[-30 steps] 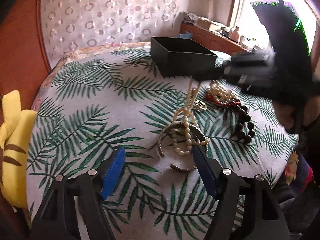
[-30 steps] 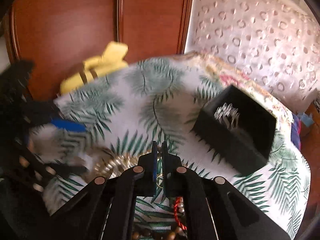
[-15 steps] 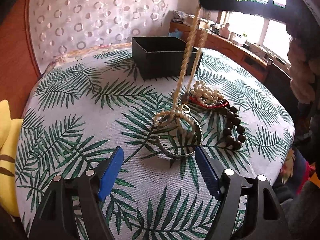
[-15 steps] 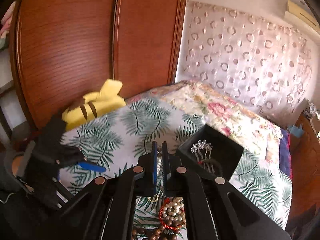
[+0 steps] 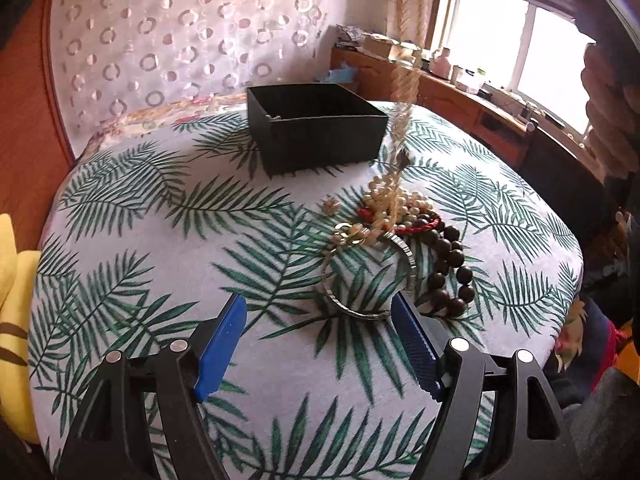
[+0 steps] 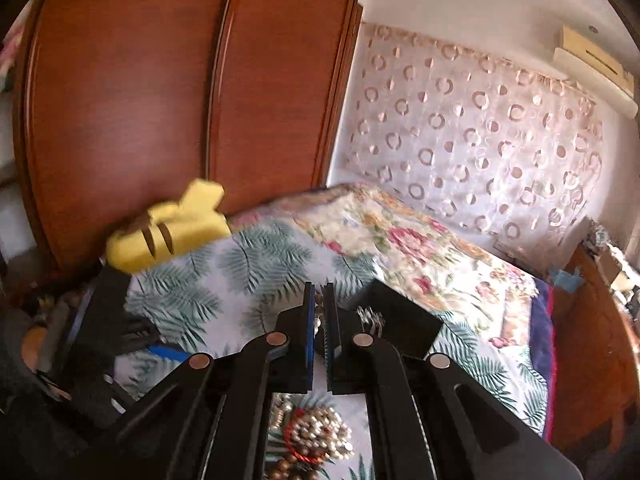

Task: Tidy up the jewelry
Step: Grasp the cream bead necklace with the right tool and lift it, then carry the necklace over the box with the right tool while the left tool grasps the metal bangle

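A tall reddish-brown wooden wardrobe stands at one side, with a sheer curtain patterned in rings covering the wall beside it; a bright window lets in daylight above a cluttered wooden sideboard. A leaf-print cloth covers the surface in front; a floral bedspread lies beyond it, and a yellow plush toy rests against the wardrobe.

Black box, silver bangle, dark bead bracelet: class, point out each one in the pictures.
Black box [image 5: 320,148], left wrist view, front wall.
Silver bangle [image 5: 408,254], left wrist view, right rim.
Dark bead bracelet [image 5: 456,258], left wrist view, one bead.
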Action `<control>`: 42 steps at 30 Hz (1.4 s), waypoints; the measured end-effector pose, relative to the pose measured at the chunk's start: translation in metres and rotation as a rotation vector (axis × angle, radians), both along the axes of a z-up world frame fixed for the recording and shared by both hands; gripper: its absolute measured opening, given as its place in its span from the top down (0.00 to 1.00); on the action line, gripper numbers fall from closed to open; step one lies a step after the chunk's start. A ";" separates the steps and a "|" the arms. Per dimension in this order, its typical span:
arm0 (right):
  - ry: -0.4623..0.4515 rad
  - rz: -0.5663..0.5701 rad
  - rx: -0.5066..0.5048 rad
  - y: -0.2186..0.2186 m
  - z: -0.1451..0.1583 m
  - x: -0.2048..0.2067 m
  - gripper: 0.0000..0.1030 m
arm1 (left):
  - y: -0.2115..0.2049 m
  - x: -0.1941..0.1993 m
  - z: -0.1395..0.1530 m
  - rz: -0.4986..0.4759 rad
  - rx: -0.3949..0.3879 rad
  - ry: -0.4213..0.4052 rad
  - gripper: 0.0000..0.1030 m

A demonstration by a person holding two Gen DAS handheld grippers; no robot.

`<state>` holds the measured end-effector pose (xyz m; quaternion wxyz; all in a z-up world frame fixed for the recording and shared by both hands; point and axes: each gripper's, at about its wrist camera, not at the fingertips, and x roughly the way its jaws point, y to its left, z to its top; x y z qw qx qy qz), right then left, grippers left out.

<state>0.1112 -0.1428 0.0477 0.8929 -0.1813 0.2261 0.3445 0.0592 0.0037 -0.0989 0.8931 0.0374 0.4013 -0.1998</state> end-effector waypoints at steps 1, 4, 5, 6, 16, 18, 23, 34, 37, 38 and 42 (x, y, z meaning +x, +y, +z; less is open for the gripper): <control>0.011 -0.010 -0.017 0.000 -0.006 0.003 0.95 | -0.003 0.001 -0.001 -0.006 0.002 0.000 0.30; 0.044 -0.053 -0.050 -0.005 -0.025 0.014 0.95 | -0.012 0.004 -0.003 -0.022 0.009 0.005 0.30; 0.051 -0.064 -0.056 -0.006 -0.030 0.016 0.95 | -0.014 0.004 -0.003 -0.028 0.009 0.008 0.30; 0.061 -0.073 -0.058 -0.009 -0.034 0.018 0.95 | -0.018 0.006 -0.004 -0.036 0.009 0.011 0.30; 0.106 -0.128 -0.043 -0.027 -0.058 0.032 0.95 | -0.043 0.019 -0.015 -0.031 0.045 0.042 0.30; 0.107 -0.126 -0.039 -0.027 -0.058 0.033 0.95 | -0.047 0.020 -0.016 -0.031 0.061 0.038 0.30; 0.103 -0.119 -0.036 -0.025 -0.058 0.033 0.95 | -0.045 0.018 -0.015 -0.043 0.074 0.025 0.44; 0.078 -0.157 -0.053 -0.015 -0.065 0.051 0.95 | -0.024 -0.006 -0.009 -0.149 -0.024 0.013 0.45; 0.073 -0.175 -0.056 -0.015 -0.067 0.059 0.95 | -0.020 -0.012 -0.004 -0.164 -0.057 0.005 0.45; 0.073 -0.181 -0.060 -0.014 -0.069 0.063 0.95 | -0.018 -0.013 -0.002 -0.165 -0.071 0.001 0.45; 0.088 -0.190 -0.075 -0.010 -0.077 0.072 0.95 | -0.010 -0.018 0.011 -0.164 -0.135 -0.023 0.45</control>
